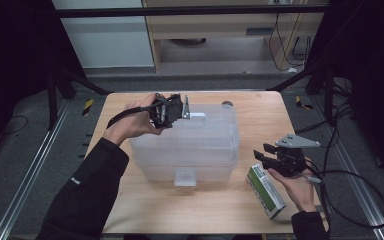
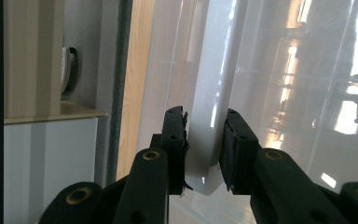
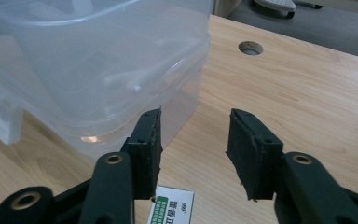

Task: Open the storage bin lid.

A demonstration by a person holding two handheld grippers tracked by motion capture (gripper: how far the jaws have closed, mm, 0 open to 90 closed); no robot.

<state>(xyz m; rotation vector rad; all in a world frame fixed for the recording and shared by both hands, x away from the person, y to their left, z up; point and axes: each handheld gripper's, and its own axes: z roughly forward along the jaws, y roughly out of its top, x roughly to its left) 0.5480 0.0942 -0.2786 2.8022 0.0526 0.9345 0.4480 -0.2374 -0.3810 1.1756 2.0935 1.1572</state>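
A clear plastic storage box with its lid on stands in the middle of the wooden table. At the box's far side, my left gripper is shut on a white translucent latch tab of the lid, with a jaw pressing on each side of it. My right gripper hangs just off the box's right front corner, open with nothing between its jaws. Under that hand lies a green-and-white carton, and its end shows below the jaws.
Another latch tab sticks out of the box's near side. A round cable hole sits in the table behind the box. Cables trail off the right edge. Bare wood lies in front of and to the right of the box.
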